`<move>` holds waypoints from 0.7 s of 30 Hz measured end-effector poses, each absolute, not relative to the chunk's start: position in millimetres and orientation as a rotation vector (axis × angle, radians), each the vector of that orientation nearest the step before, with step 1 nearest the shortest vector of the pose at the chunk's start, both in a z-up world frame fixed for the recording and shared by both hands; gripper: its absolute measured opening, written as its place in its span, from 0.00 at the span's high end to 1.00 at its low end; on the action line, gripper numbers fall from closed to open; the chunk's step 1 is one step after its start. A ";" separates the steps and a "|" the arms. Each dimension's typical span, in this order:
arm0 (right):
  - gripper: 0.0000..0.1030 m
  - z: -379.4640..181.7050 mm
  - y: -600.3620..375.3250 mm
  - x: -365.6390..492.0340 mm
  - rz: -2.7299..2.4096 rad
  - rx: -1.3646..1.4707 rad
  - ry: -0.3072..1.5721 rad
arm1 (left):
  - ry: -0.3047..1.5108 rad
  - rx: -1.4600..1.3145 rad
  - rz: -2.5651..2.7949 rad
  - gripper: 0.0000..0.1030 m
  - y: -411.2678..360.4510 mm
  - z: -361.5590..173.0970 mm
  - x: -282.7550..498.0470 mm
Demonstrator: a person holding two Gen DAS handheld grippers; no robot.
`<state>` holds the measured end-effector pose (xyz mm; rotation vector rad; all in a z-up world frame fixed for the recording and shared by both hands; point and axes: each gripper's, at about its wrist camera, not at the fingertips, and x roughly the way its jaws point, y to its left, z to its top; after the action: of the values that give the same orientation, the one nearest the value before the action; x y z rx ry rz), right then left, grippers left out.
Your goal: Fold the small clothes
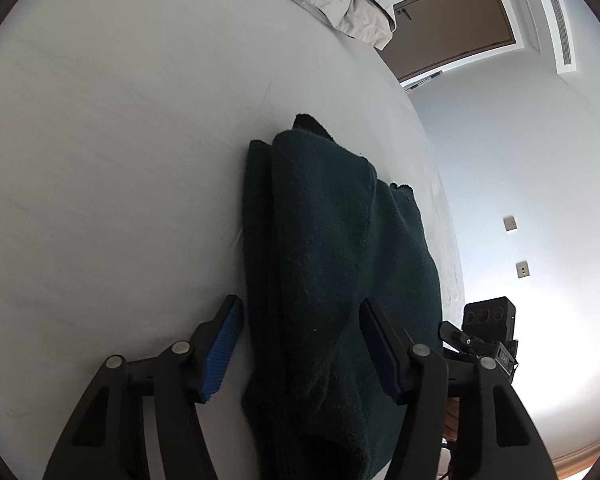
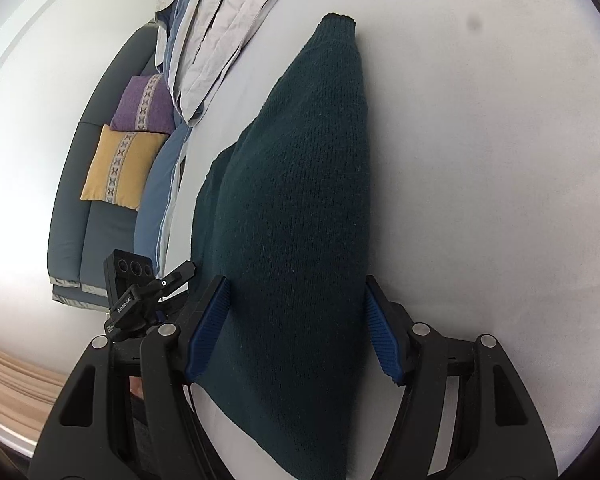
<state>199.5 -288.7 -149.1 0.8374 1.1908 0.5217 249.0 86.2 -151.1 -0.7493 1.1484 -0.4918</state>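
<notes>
A dark green knitted garment [image 1: 332, 264] lies folded in layers on the white bed sheet [image 1: 120, 160]. My left gripper [image 1: 300, 344] is open, its blue pads on either side of the near end of the garment. The same garment [image 2: 300, 220] shows in the right wrist view as a long folded strip running away from me. My right gripper [image 2: 296, 320] is open too, with its jaws astride the garment's near end. Neither gripper visibly pinches the cloth. The other gripper's camera block shows at each view's edge [image 1: 488, 320] [image 2: 130, 280].
A crumpled grey and blue duvet [image 2: 220, 40] lies at the far end of the bed. A grey sofa [image 2: 72, 220] with a purple cushion [image 2: 144, 104] and a yellow cushion [image 2: 120, 168] stands beside the bed. A brown door [image 1: 456, 24] is beyond the bed edge.
</notes>
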 end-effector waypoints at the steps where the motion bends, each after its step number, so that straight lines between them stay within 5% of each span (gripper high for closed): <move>1: 0.39 -150.0 -288.3 200.4 0.519 0.849 1.195 | 1.163 -0.756 -0.500 0.48 83.8 -153.5 251.3; 11: 0.49 -149.8 -273.1 213.0 0.484 0.812 1.227 | 1.168 -0.806 -0.554 0.73 83.4 -164.8 252.7; 21: 0.62 -113.3 -262.4 197.0 0.437 0.753 1.153 | 1.099 -0.806 -0.608 0.76 86.1 -148.2 245.7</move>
<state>197.0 -262.4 -113.3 0.7525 1.1527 0.4375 245.7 86.1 -148.2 -0.8058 1.0988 -0.6077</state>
